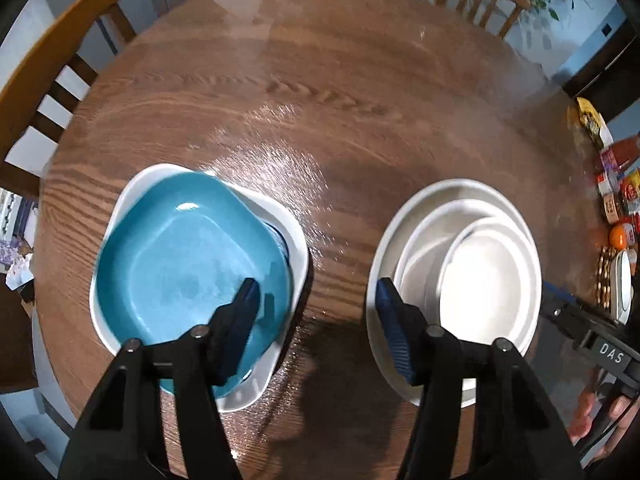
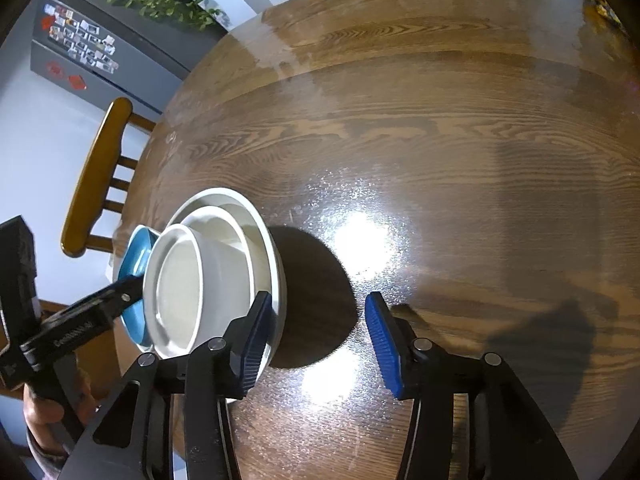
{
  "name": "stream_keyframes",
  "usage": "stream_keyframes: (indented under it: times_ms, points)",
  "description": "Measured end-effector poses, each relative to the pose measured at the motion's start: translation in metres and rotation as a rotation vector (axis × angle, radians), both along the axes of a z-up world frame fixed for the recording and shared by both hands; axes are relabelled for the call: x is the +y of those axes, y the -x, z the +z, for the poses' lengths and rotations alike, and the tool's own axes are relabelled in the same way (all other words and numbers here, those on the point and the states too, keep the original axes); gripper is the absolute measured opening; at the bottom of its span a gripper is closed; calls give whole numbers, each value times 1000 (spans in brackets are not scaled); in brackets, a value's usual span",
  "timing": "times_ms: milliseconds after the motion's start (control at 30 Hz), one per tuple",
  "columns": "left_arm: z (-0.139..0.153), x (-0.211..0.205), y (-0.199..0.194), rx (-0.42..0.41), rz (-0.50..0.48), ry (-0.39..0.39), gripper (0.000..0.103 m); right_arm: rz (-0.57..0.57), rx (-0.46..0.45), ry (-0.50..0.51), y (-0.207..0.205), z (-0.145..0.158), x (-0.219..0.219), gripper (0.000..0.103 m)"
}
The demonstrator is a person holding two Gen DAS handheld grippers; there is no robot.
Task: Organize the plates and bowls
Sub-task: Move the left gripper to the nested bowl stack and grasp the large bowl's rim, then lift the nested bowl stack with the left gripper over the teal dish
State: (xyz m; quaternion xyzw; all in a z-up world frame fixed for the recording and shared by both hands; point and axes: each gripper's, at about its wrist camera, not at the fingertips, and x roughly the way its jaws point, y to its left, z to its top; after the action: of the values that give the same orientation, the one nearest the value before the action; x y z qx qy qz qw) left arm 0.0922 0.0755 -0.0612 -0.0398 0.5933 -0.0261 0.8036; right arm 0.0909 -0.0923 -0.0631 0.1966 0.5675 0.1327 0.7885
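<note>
On the wooden table (image 1: 320,80), blue plate (image 1: 192,256) beside nested white bowls (image 1: 460,272) — chairs (image 1: 52,68) around, both hand-held grippers, left (image 1: 318,320) and right (image 2: 316,332), spread apart.

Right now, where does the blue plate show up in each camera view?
Left wrist view: the blue plate fills the lower left, lying on a white plate, under the left tool.
Right wrist view: only a sliver of it shows at the left, behind the nested white bowls.
Shared landmark: those nested white bowls, lower right in the left wrist view.

Gap btwn plate stack (image 1: 280,216) & bowl stack (image 1: 384,240) passable.
</note>
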Motion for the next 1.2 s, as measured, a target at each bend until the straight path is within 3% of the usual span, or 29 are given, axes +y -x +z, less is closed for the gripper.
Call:
stream_keyframes:
  times_ms: [167, 233, 400, 633, 1200]
  points:
    - [0, -6, 2, -22, -20, -17, 48, 5, -4, -7, -1, 0, 3, 45]
    - [-1, -8, 3, -29, -25, -14, 40, 7, -9, -11, -1, 0, 5, 42]
    - [0, -13, 6, -58, -31, -30, 32, 18, -28, -10, 0, 4, 11, 30]
    - [2, -32, 10, -96, -66, -61, 3, 47, -62, 14, 1, 11, 22, 11]
    - [1, -31, 20, -134, -61, -77, 2, 26, -75, 37, 2, 13, 25, 11]
